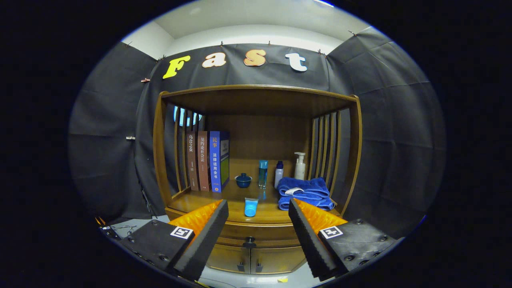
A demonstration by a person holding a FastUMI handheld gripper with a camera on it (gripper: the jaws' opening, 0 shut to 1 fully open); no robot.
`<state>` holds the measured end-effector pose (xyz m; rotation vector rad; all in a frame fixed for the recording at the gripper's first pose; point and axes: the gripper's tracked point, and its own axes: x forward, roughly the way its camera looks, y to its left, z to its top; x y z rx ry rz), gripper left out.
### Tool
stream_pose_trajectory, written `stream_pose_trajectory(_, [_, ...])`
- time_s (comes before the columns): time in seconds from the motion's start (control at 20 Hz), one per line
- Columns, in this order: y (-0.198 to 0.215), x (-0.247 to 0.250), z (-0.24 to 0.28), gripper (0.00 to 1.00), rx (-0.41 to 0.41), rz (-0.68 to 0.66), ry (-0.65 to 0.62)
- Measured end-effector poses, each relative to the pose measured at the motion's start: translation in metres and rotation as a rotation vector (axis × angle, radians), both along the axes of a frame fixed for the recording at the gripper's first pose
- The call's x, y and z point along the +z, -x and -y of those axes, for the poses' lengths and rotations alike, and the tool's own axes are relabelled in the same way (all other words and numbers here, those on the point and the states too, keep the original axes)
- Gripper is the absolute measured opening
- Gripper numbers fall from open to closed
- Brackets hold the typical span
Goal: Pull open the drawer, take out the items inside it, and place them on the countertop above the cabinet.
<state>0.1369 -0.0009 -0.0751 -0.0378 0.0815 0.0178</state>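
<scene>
- Gripper (258, 224) fingers spread apart, holding nothing, near the cabinet.
- Drawer (256, 232) shut, knob (249, 241) between the fingers.
- Blue tube (251, 207) lies on the countertop (200, 202).
- Fits before opening or after emptying.

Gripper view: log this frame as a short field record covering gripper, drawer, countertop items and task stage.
gripper: gripper open, fingers apart, holding nothing
drawer: drawer closed, dark knob between the fingers
countertop front: blue tube standing on its cap
countertop right: folded blue towel
countertop back: small blue lidded bowl, three bottles
countertop left: upright books
task stage: drawer not yet pulled
</scene>
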Motion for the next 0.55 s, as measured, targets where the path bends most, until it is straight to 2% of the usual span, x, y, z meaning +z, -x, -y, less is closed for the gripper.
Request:
stream_pose_trajectory(0.3, [0.003,0.030,0.006,0.99,-0.008,0.027,0.008])
stream_pose_trajectory(0.55, [0.014,0.050,0.011,0.99,-0.008,0.060,-0.049])
